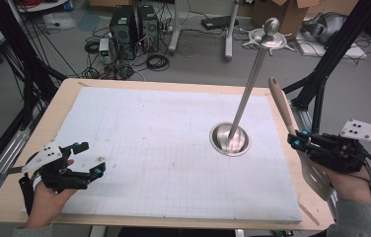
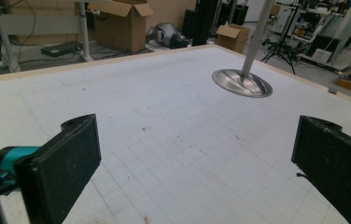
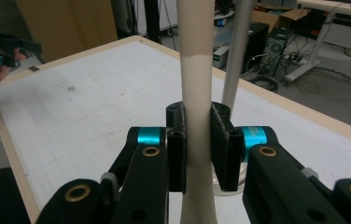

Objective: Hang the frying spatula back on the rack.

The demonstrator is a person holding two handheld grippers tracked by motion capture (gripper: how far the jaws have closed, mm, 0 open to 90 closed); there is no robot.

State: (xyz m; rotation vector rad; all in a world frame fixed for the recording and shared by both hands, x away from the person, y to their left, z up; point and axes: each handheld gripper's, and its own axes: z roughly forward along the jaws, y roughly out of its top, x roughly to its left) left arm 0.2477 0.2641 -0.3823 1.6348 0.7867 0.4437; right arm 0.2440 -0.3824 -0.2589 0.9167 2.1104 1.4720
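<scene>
My right tool [image 3: 197, 154] is clenched on the spatula [image 1: 288, 121] handle, blade hanging below it, while my left tool [image 1: 77, 165] rests released. The steel stand [image 1: 230, 139] is just ahead-left; I'd keep the handle centred between the pads.

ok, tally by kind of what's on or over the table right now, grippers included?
Metal stand, round base plus pole: 1
Spatula, wooden handle, clamped in the right gripper: 1
Grippers: 2, counting the left gripper, open over the white mat
White mat: 1
Total: 5
</scene>
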